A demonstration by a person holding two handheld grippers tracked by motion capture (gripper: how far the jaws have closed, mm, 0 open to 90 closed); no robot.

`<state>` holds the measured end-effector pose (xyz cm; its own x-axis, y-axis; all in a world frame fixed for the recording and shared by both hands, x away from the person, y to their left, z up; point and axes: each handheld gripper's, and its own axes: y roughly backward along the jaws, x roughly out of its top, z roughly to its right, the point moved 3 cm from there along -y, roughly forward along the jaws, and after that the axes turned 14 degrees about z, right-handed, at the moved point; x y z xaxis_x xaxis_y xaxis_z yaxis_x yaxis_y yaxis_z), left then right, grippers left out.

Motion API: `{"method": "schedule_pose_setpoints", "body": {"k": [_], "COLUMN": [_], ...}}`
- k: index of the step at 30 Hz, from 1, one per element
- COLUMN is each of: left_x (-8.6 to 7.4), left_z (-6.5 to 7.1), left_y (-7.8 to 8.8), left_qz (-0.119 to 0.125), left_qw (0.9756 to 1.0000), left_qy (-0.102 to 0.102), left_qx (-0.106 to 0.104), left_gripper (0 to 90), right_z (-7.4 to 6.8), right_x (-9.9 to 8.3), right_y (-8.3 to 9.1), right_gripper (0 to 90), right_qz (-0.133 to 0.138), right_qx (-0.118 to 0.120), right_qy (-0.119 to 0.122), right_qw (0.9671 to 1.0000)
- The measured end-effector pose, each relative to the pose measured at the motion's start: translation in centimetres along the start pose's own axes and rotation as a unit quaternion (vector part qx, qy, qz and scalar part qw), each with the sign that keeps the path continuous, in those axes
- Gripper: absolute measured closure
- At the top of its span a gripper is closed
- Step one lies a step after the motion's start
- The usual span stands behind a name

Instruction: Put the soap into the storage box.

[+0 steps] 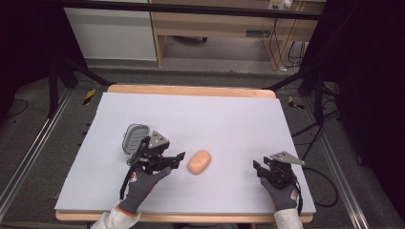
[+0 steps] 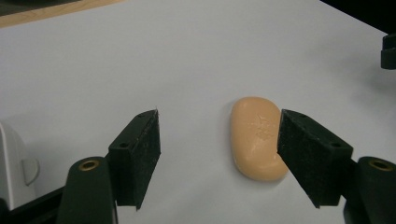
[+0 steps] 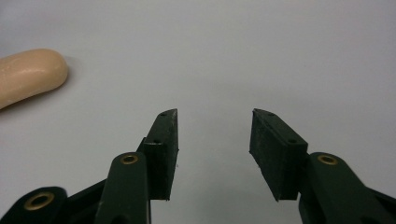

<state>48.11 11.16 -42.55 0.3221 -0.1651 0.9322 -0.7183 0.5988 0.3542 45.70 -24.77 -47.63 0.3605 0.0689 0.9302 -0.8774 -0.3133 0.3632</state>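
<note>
Two grippers on the sheet, soap between them

Peach soap bar (image 1: 199, 161) lying flat on pale sheet (image 1: 215, 119), lower centre of high view. Left gripper (image 1: 177, 159) just left of bar, tongs apart, nothing clamped. Seen in left gripper view: bar (image 2: 256, 140) right of centre, right-hand jaw overlapping its edge; touching or just above, cannot tell. Faint embossed mark on bar's top face, not legible. Grey soap dish (image 1: 135, 137) up-left of left gripper; its white edge at lower left of left gripper view (image 2: 14, 168). Right gripper (image 1: 258, 168) at lower right of high view, well apart from bar, tongs apart, bare sheet between. Seen in right gripper view: bar's end (image 3: 29, 75) at upper left. No brands or readable writing elsewhere.
</note>
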Motion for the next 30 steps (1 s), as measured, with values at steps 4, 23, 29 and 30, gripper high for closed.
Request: {"method": "schedule_pose_setpoints", "body": {"k": [4, 23, 29, 30], "left_x": [0.0, -0.7, -0.9, -0.9], "left_z": [0.4, 1.8, 2.1, 2.2], "left_y": [-0.5, -2.7, -3.3, -3.4], "left_qz": [-0.003, -0.02, -0.024, -0.025], "left_qw": [1.0, 0.9997, 0.9995, 0.9995], "left_qy": [-0.002, -0.009, -0.009, -0.01], "left_qx": [-0.005, -0.014, -0.017, -0.017], "left_gripper": [29.6, 29.2, 29.0, 28.9], "right_z": [0.0, 0.0, 0.0, 0.0], "right_x": [0.0, 0.0, 0.0, 0.0], "right_y": [0.0, 0.0, 0.0, 0.0], "right_gripper": [50.8, 50.6, 50.5, 50.5], "right_qz": [0.003, 0.003, 0.003, 0.003], "right_qx": [0.003, 0.003, 0.003, 0.003], "right_qy": [0.001, 0.001, -0.001, 0.0], "right_qw": [1.0, 1.0, 1.0, 1.0]}}
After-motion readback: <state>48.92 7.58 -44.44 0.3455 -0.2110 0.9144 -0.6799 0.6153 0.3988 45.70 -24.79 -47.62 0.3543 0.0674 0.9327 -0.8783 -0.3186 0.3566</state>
